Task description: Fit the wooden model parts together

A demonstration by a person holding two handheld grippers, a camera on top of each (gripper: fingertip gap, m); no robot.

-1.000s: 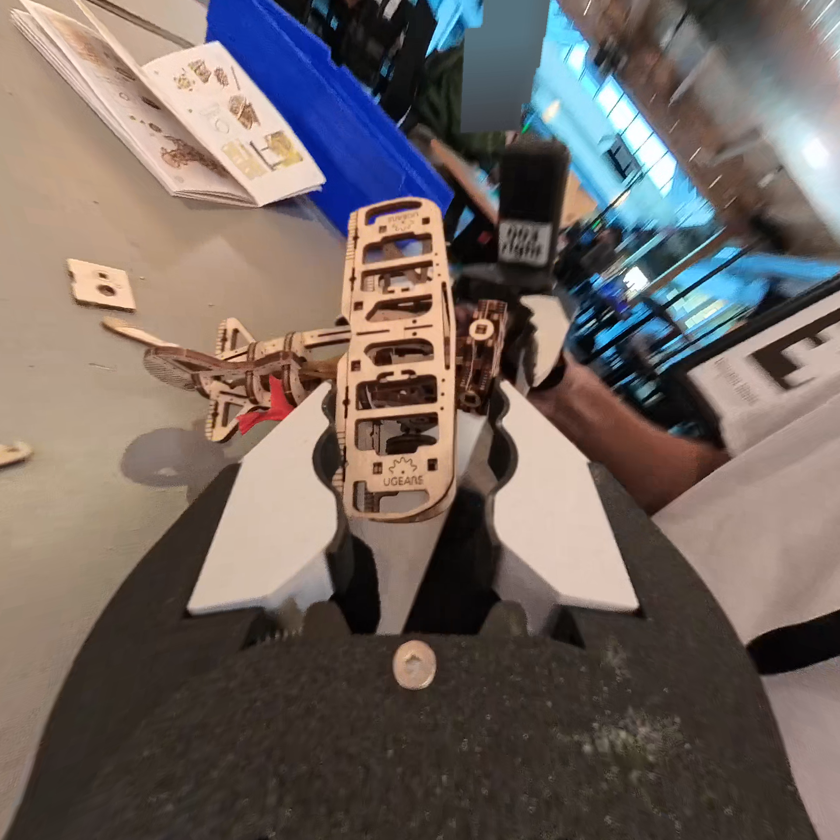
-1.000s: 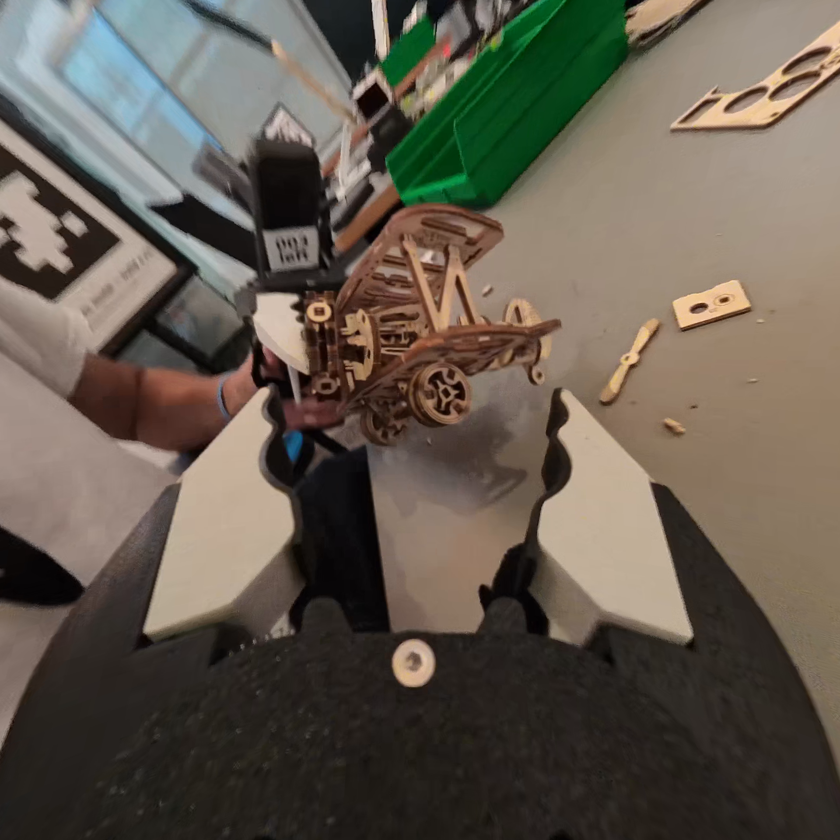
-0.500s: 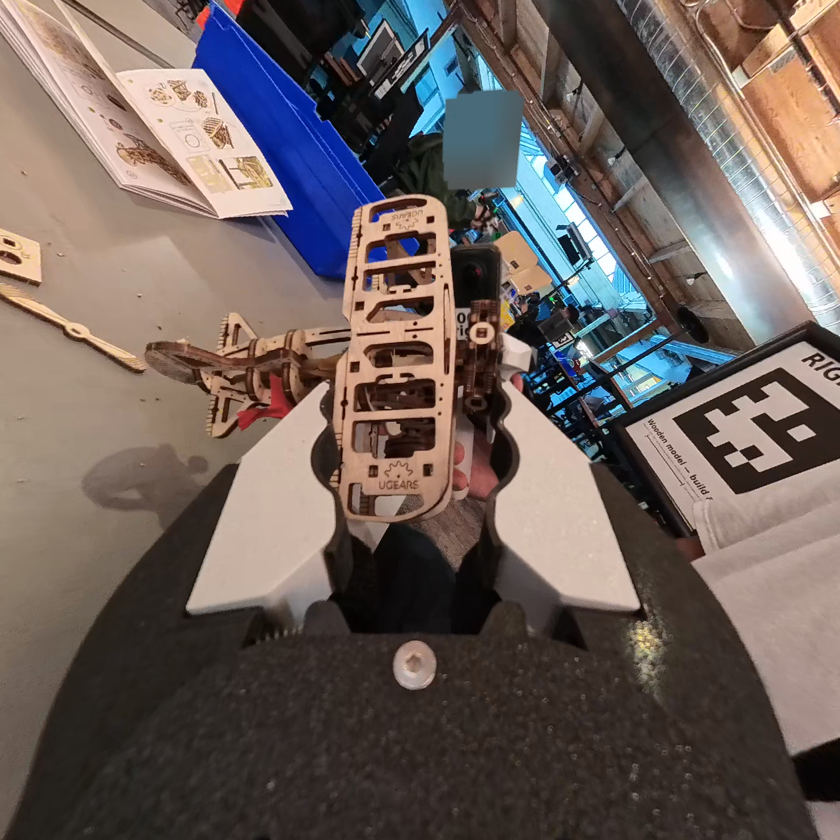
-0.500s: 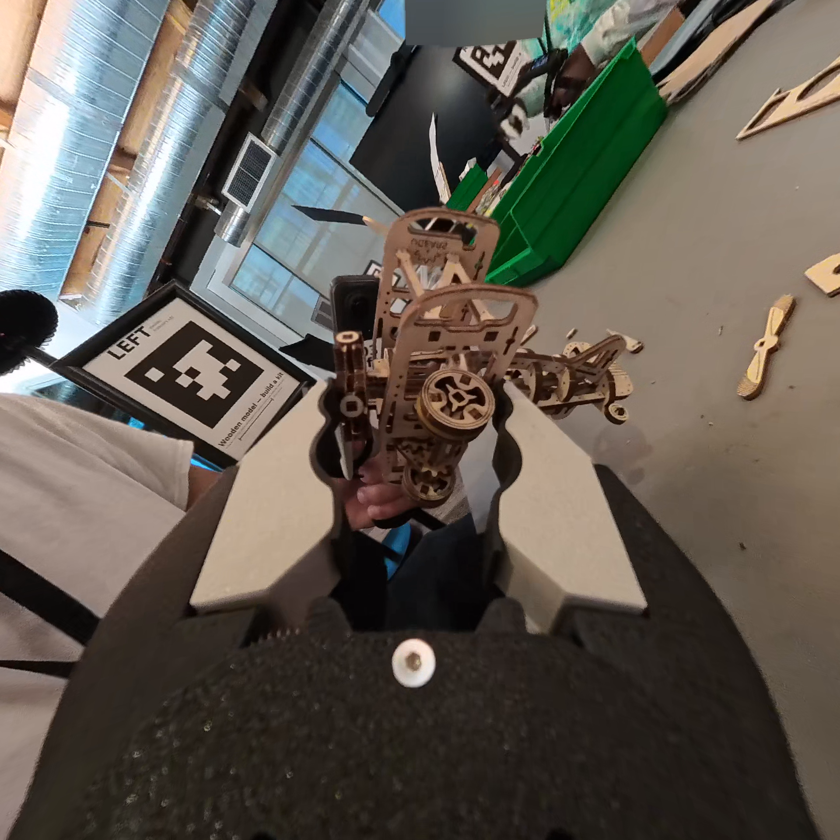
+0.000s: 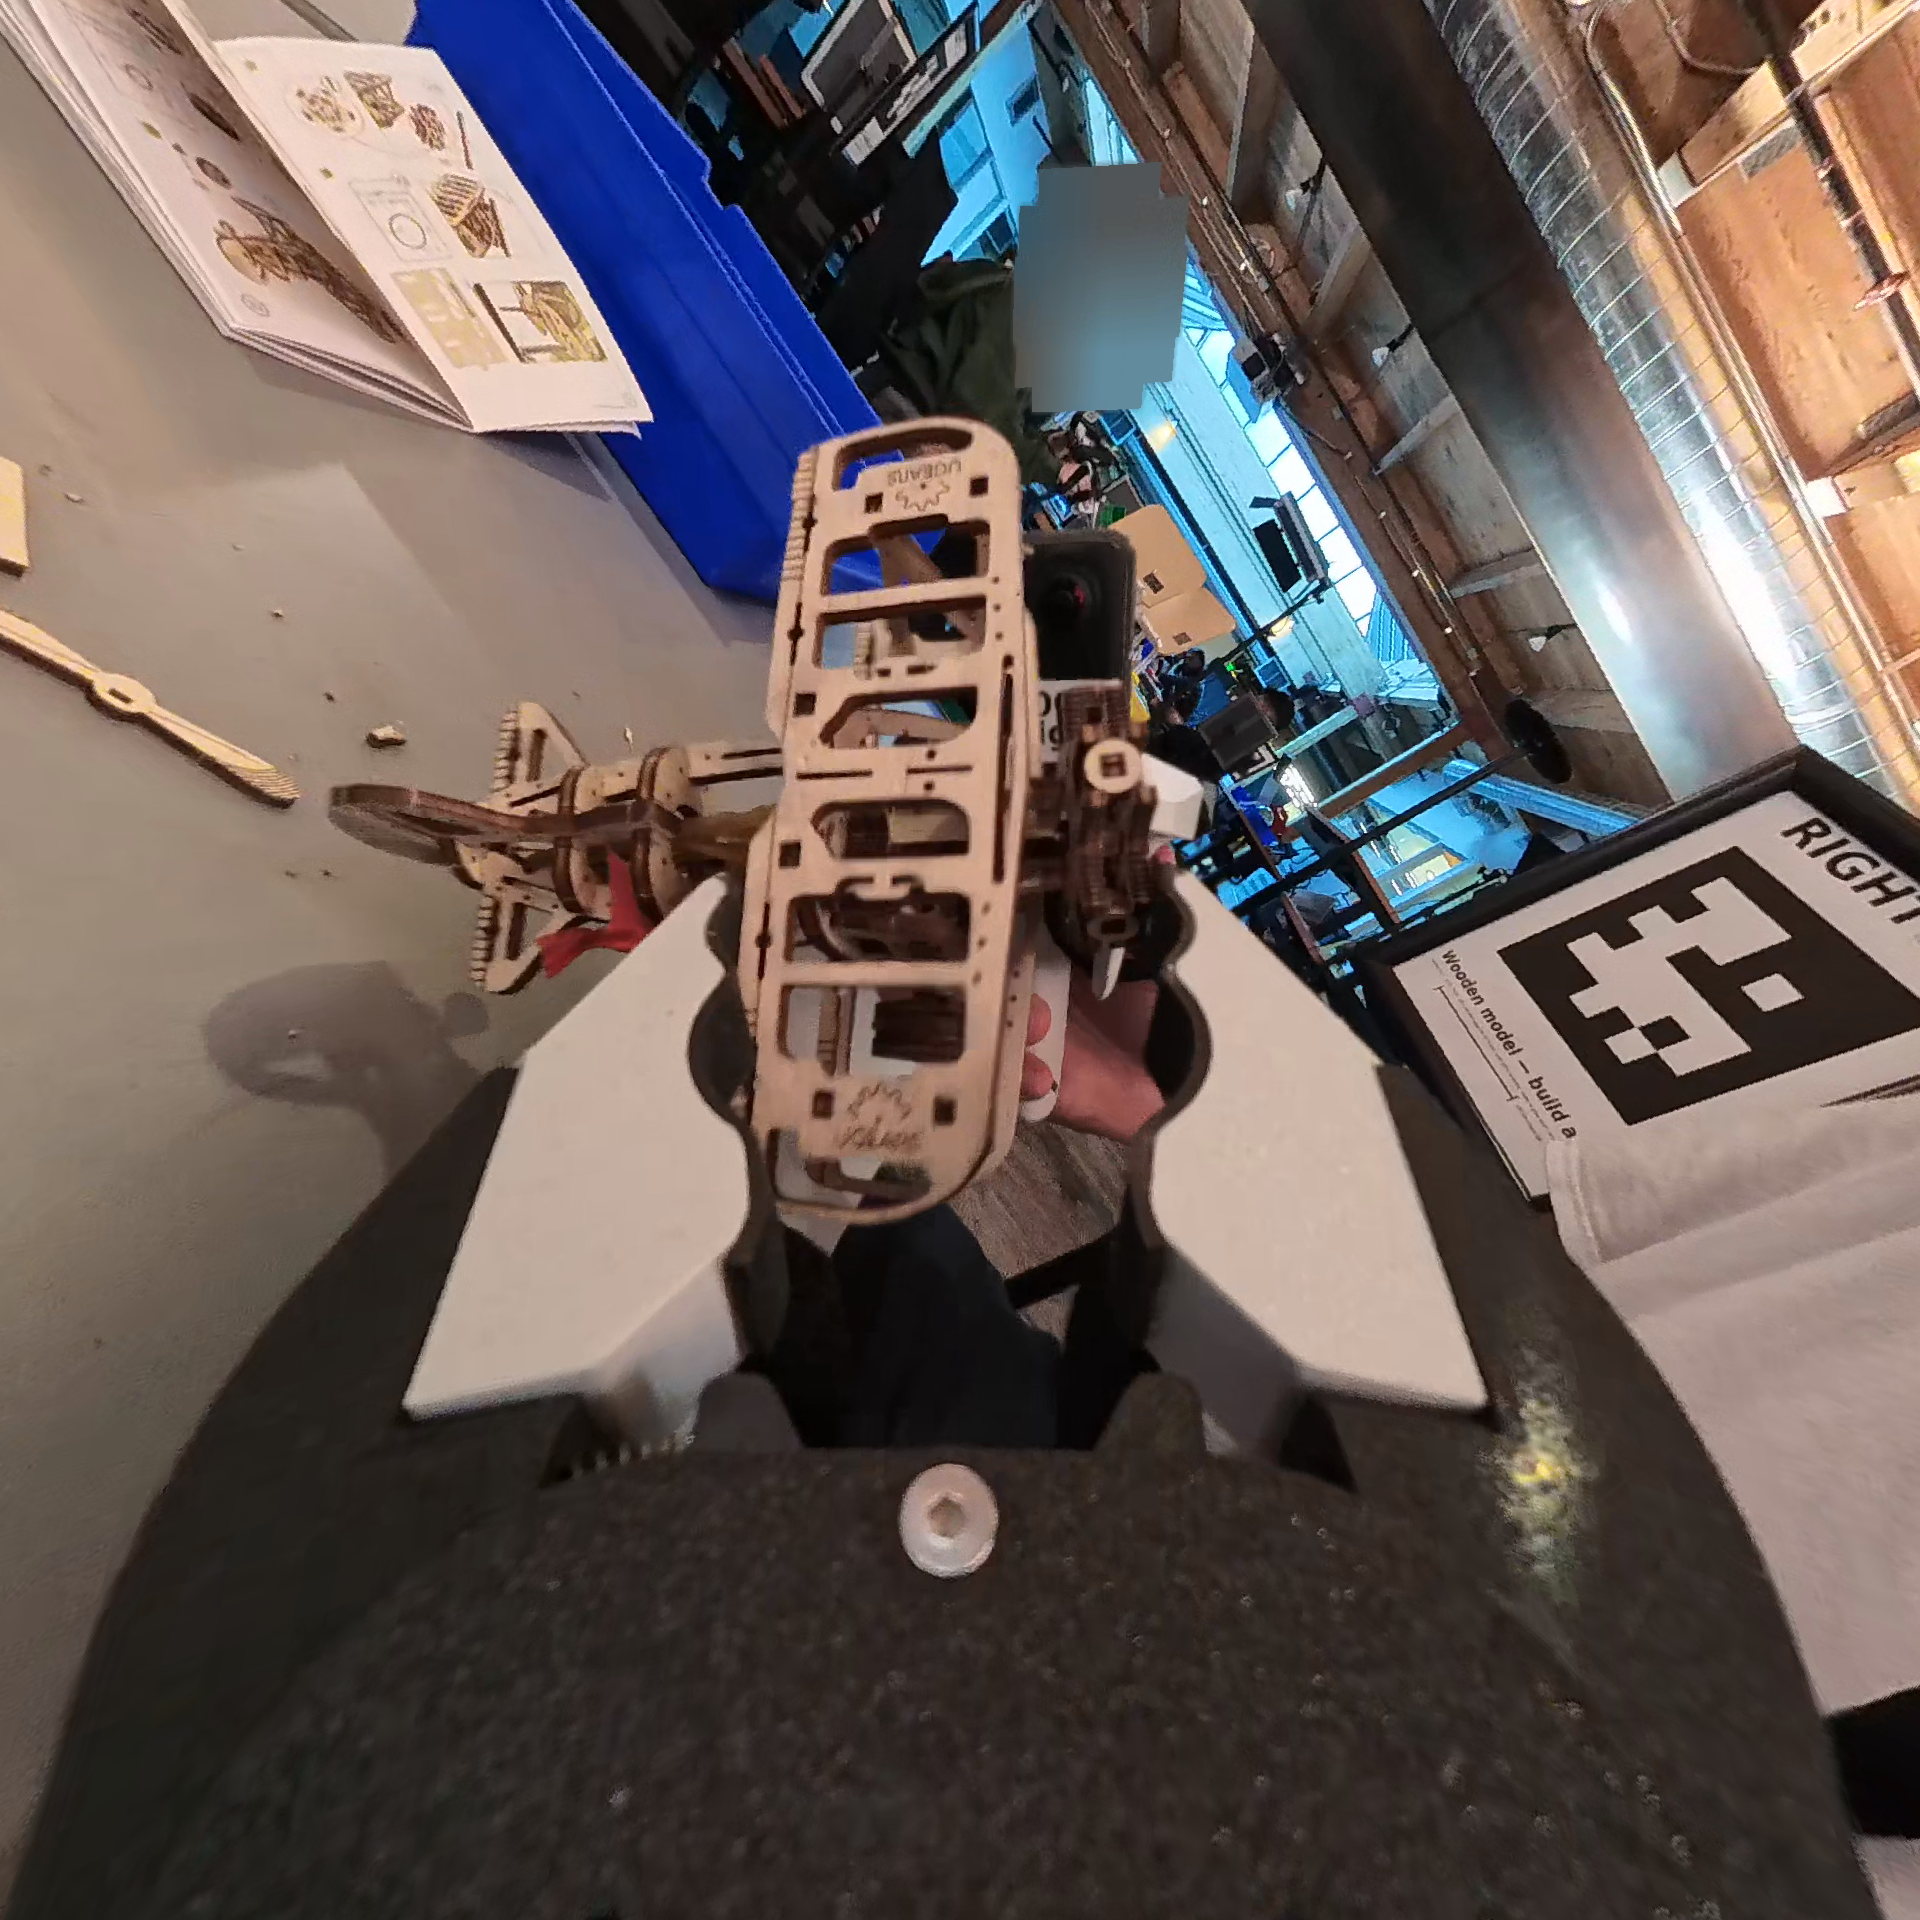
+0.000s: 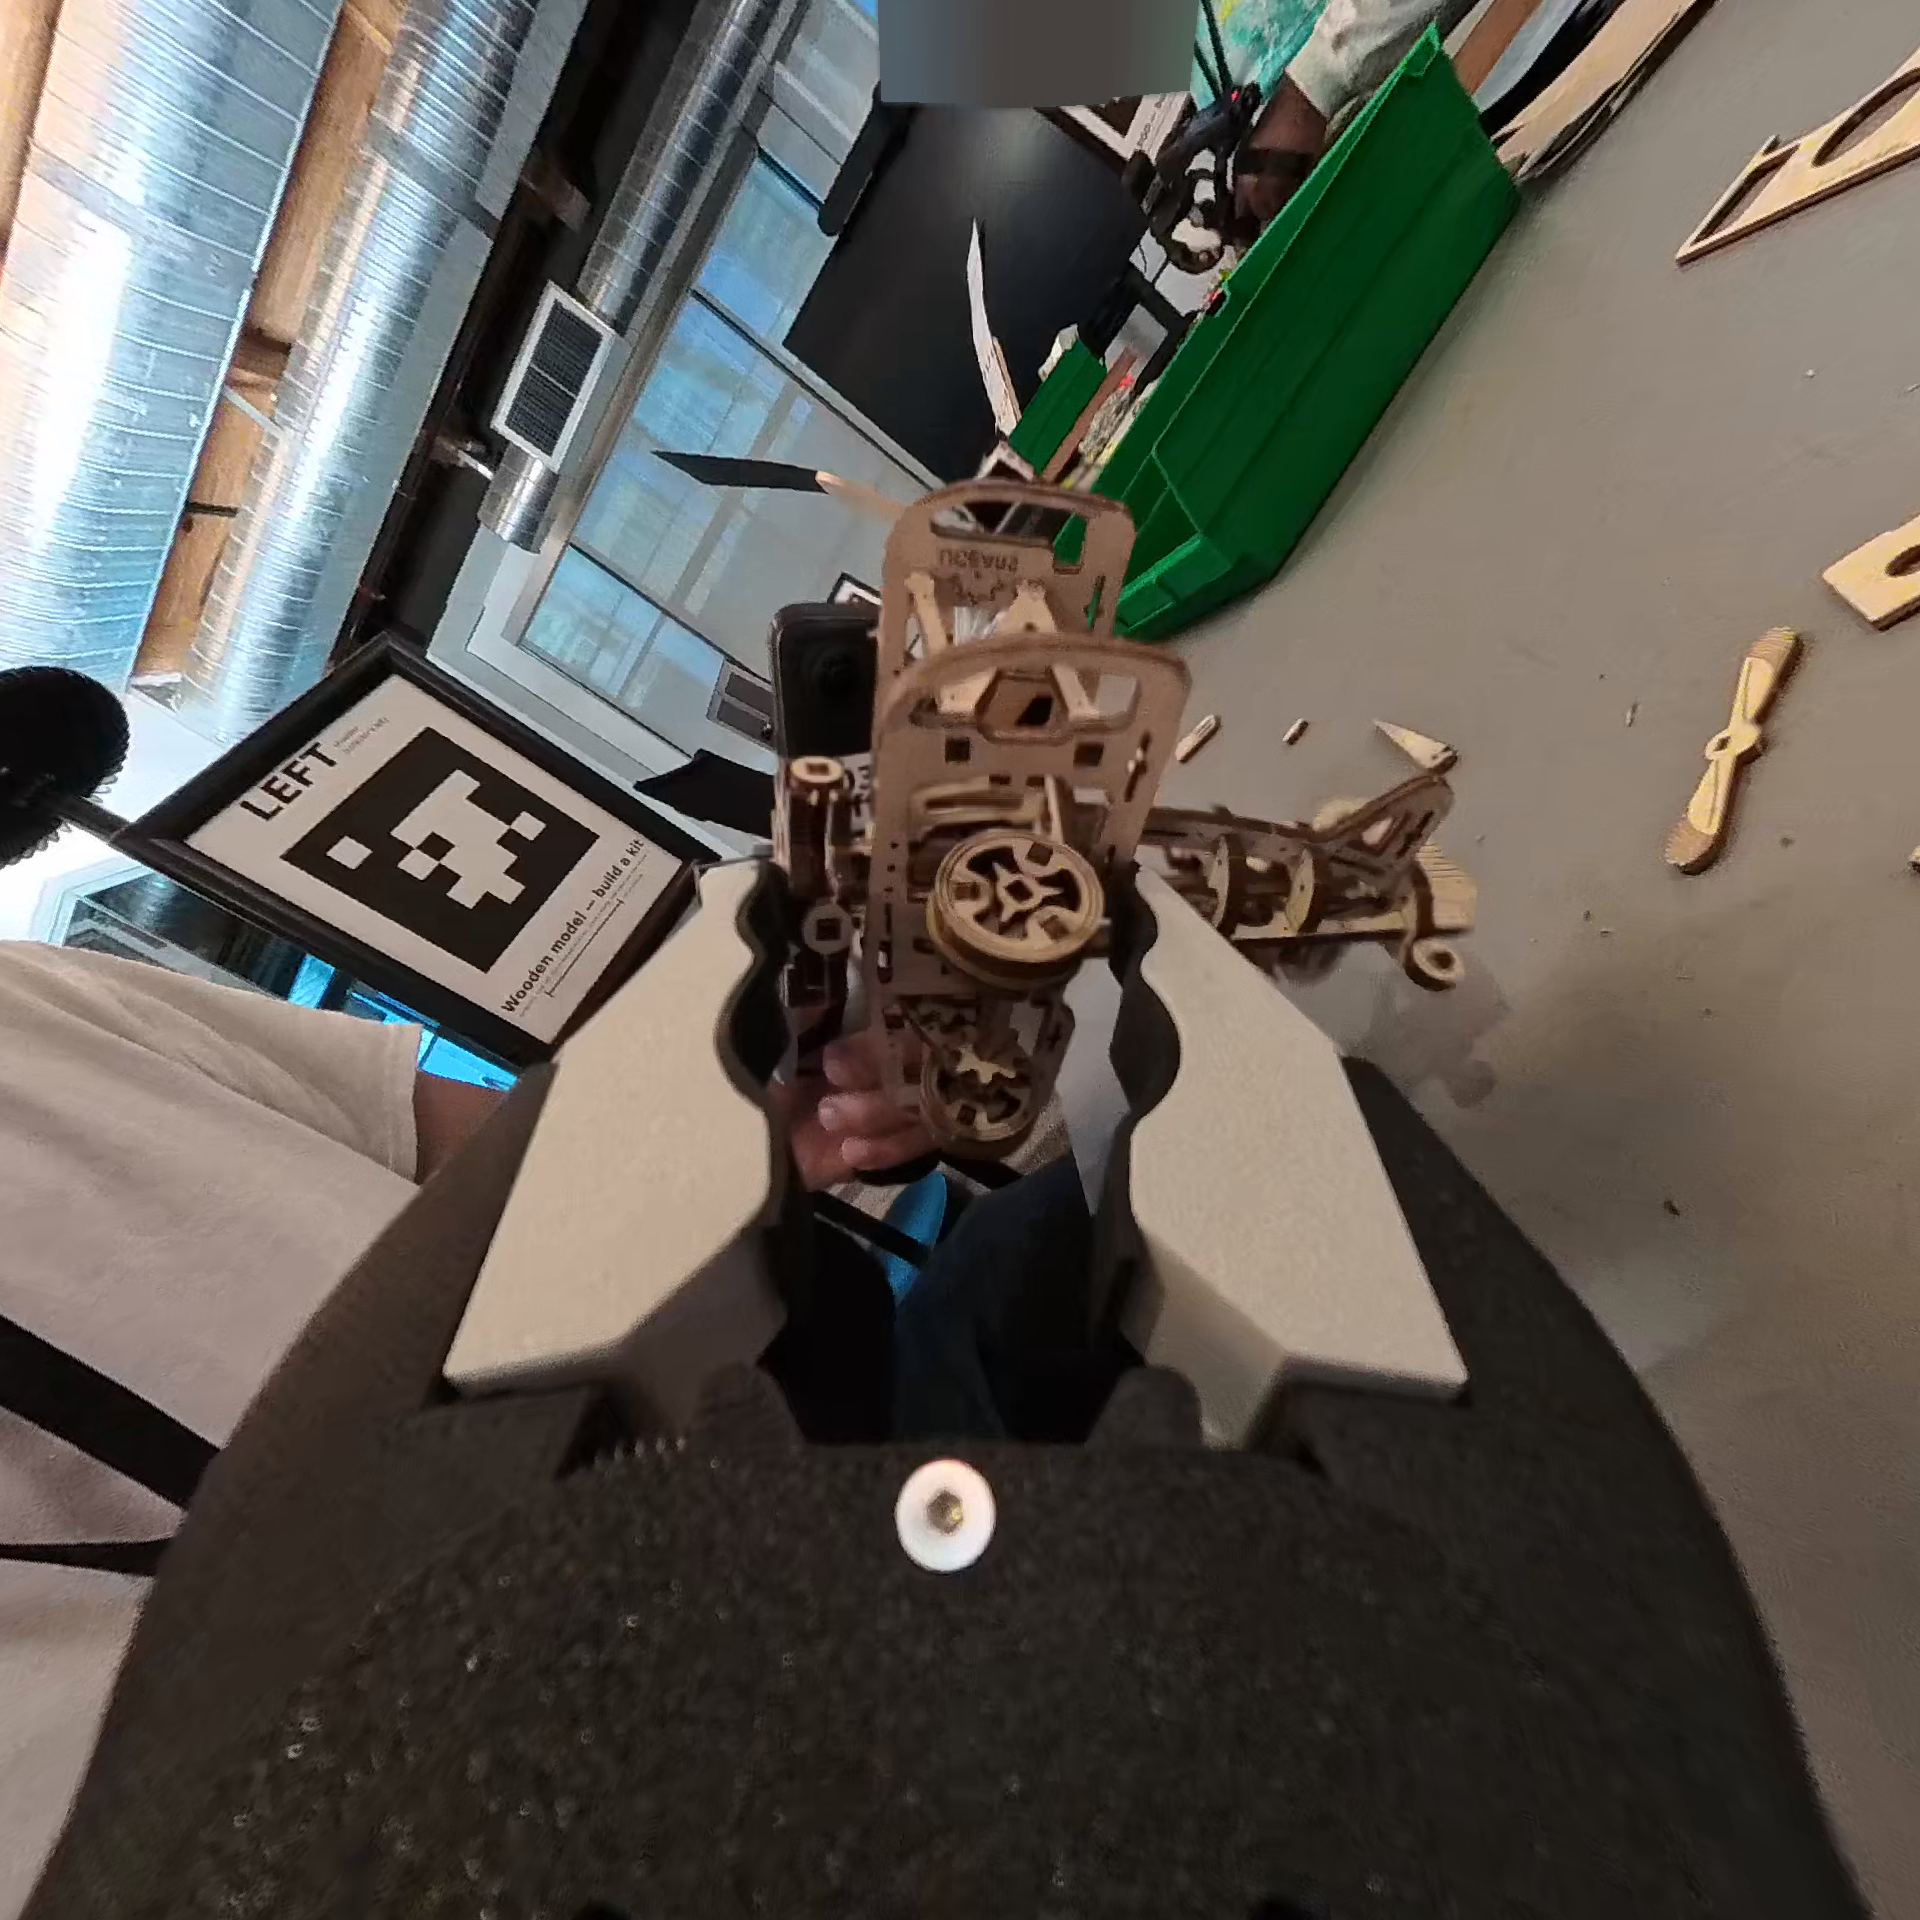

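A wooden biplane model [image 5: 883, 831] hangs in the air above the grey table [image 5: 208, 1039], its tail pointing left. My left gripper [image 5: 945, 935] is shut on it around the wings and nose. In the right wrist view the same biplane [image 6: 997, 904] shows from below, with its wheels toward me. My right gripper [image 6: 945, 925] is shut on it from the opposite side, fingers by the nose and the wheel. A loose wooden propeller [image 5: 135, 707] lies on the table and also shows in the right wrist view [image 6: 1730, 748]. Each view shows the other gripper's camera behind the model.
An open instruction booklet [image 5: 364, 208] lies by a blue bin [image 5: 644, 260]. A green bin [image 6: 1320, 312], a cut-out wooden sheet [image 6: 1818, 156] and a small wooden plate [image 6: 1881, 577] are on the table. Wood chips are scattered about. The person's white sleeve [image 6: 156, 1143] is close.
The right gripper, open and apart a second ago, has come up to the biplane and closed on it. The left gripper has kept hold and tilted the model upward.
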